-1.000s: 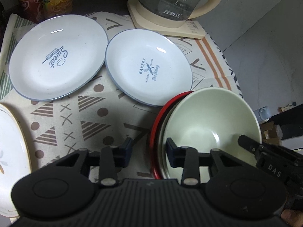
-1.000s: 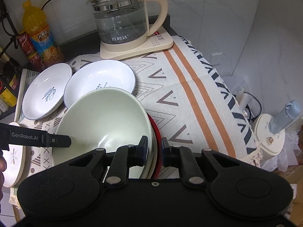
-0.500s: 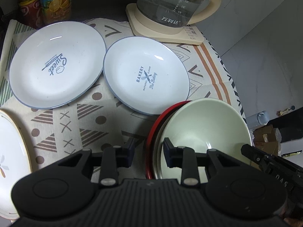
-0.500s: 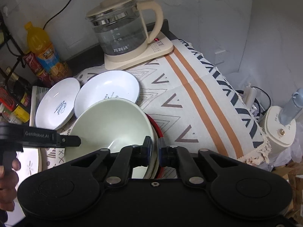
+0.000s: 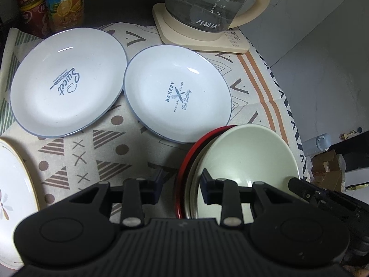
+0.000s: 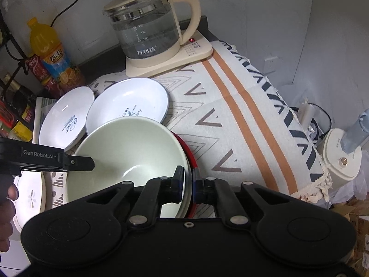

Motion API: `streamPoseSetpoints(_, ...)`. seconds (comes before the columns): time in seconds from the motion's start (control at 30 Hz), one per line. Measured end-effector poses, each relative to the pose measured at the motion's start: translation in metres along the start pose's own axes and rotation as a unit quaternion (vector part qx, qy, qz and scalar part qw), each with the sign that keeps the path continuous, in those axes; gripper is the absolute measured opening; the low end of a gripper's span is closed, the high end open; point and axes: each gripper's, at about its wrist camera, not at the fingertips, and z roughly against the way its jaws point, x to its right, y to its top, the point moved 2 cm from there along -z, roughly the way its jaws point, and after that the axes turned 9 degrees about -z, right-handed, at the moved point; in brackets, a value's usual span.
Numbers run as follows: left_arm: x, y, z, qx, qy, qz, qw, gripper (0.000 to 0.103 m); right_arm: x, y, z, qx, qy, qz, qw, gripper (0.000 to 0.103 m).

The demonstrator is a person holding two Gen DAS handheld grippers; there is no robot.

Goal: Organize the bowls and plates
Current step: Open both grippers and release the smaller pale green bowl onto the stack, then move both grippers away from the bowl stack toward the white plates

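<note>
Nested stack of bowls held from two sides. In the right wrist view the right gripper [image 6: 188,180], at lower centre of the frame, has its two fingers drawn nearly together across the near rims of the stack: one finger lies inside the pale green bowl [image 6: 129,152], the other outside the red bowl [image 6: 192,159] beneath it, so the rims pass straight between the fingers and the bowls extend up and to the left of them. A greyish rim shows between the green and red ones; whether it is a separate bowl cannot be told. In the left wrist view the left gripper [image 5: 181,182] sits at lower centre with its fingers apart, straddling the stack's left-hand rims; its right finger is over the green bowl's [image 5: 249,159] interior, its left finger over the patterned cloth [image 5: 110,152], and contact with the red bowl [image 5: 184,173] cannot be confirmed. The stack lies at lower right of that frame, just below the Bakery plate [image 5: 177,97], with the Sweet plate [image 5: 66,80] at upper left and a flower-patterned plate [image 5: 13,184] at the left edge. The right gripper appears the better placed to carry. Compared with one second earlier, the right fingers have closed from a visible gap to a clamp on the rims, the kettle [image 6: 150,25] and cloth appear farther off, suggesting the stack has been raised, and the left fingers remain apart.
</note>
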Motion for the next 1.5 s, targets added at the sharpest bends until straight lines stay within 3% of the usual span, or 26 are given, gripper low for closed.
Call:
streamPoseSetpoints(0.07,0.000,0.000,0.002,-0.001,0.002,-0.001,1.0000,0.035,-0.002,0.001,0.002,0.000,0.003,0.002,1.000,0.011)
streamPoseSetpoints(0.17,-0.001,0.000,0.006,-0.001,0.004,-0.004,1.0000,0.038,-0.007,0.001,0.006,0.001,0.006,0.010,1.000,0.020)
streamPoseSetpoints(0.4,-0.007,-0.007,0.020,-0.005,0.014,-0.005,0.9999,0.065,-0.017,0.000,0.015,0.002,0.020,0.020,1.000,0.044)
streamPoseSetpoints(0.5,-0.010,-0.012,0.030,0.003,0.012,-0.009,0.9999,0.072,-0.022,-0.001,0.021,0.006,0.024,0.027,0.999,0.054)
streamPoseSetpoints(0.63,-0.014,-0.022,0.041,0.008,0.015,-0.017,0.9997,0.075,-0.029,-0.005,0.029,0.010,0.027,0.032,0.999,0.069)
streamPoseSetpoints(1.13,-0.066,-0.081,0.080,0.017,0.036,-0.002,0.9992,0.076,-0.073,-0.037,0.048,0.011,0.060,0.069,0.996,0.091)
streamPoseSetpoints(1.37,-0.101,-0.103,0.104,0.035,0.059,0.032,0.9971,0.077,-0.102,-0.049,0.048,0.007,0.080,0.083,0.993,0.097)
streamPoseSetpoints(1.5,-0.118,-0.114,0.117,0.044,0.067,0.049,0.9956,0.086,-0.117,-0.057,0.048,0.003,0.090,0.085,0.992,0.097)
